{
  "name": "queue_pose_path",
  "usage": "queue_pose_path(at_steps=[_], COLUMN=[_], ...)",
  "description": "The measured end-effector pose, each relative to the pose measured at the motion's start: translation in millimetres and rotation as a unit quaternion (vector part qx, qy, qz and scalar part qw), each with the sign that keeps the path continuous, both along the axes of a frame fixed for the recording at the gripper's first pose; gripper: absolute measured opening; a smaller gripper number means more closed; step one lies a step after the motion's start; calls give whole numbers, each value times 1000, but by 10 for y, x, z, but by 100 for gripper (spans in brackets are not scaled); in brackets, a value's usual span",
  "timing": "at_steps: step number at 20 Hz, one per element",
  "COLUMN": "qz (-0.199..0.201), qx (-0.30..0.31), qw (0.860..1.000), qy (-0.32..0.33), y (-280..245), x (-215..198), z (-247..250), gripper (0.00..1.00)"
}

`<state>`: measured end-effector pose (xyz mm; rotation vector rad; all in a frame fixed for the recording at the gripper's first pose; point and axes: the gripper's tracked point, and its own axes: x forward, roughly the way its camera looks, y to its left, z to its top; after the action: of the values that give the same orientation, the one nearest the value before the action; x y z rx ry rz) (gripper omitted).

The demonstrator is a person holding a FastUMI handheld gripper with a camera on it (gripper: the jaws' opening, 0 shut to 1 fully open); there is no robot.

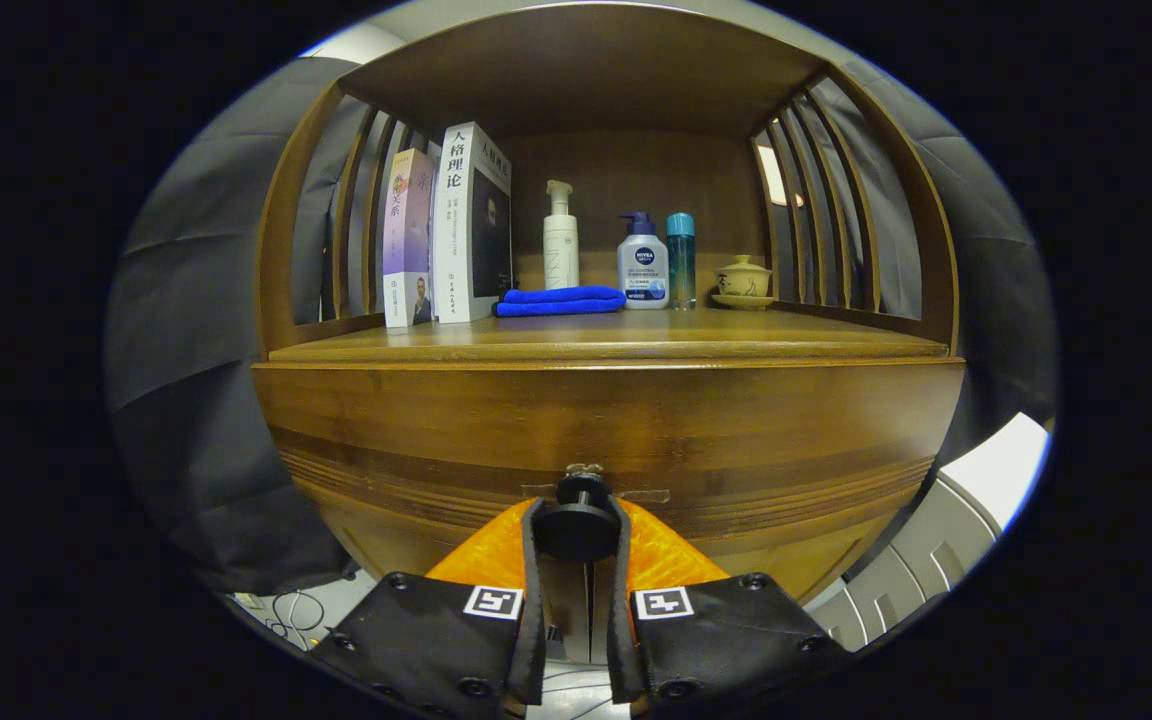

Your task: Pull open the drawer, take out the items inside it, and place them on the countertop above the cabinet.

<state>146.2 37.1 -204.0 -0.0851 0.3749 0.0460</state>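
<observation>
Low on the cabinet front, the tongs (577, 528) pinch the drawer's round knob (577, 520) between both fingers; the drawer (616, 440) sits under the desk (626, 335) holding books, bottles and a blue cloth.

A dark wooden shelf (636, 80) with slatted sides (836, 200) stands against grey cloth walls (196, 330). Pale floor (986, 480) shows beside it, dimly lit.

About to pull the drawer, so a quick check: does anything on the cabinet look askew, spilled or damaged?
Nothing stands out. The books, blue cloth, three bottles and lidded cup sit tidy and upright on the countertop. The gripper has both fingers against the drawer knob, drawer not yet pulled out.
</observation>
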Motion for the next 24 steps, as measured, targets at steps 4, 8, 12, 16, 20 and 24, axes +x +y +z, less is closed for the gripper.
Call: queue_pose_path(at_steps=[4,8,12,16,20,24], qz=[4,8,18,23,28,34], qx=[1,7,3,1,-4,-2], qw=[1000,1000,1000,1000,999,999], qy=[3,7,7,10,15,24], y=[-2,-22,-36,-27,-27,-8], x=[-185,-438,-684,-912,-1126,-1359], z=[18,49,77,109,102,62], gripper=[27,27,27,27,27,27])
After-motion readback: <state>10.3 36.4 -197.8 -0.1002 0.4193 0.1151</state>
